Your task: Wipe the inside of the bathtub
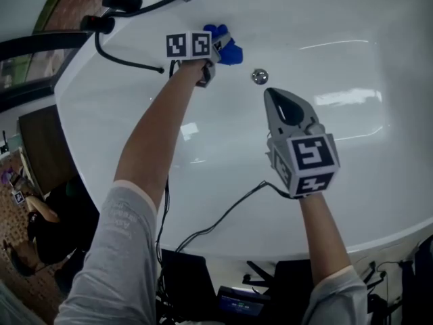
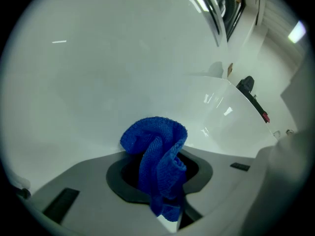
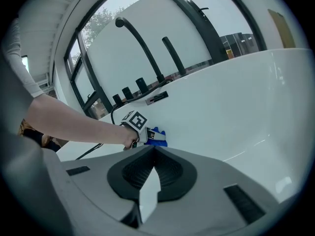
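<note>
Blue cloth (image 2: 156, 156) is clamped in your left gripper (image 2: 162, 191) against the bathtub (image 1: 365, 39) wall, just beside the drain (image 1: 259, 76). Your right gripper (image 3: 151, 154) sits near the drain too, jaws closed, empty.

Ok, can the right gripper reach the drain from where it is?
Probably yes. The right gripper, shut and empty, points at the drain with only bare tub between them. The left gripper, shut on the blue cloth, sits off to the side, out of that path.
</note>
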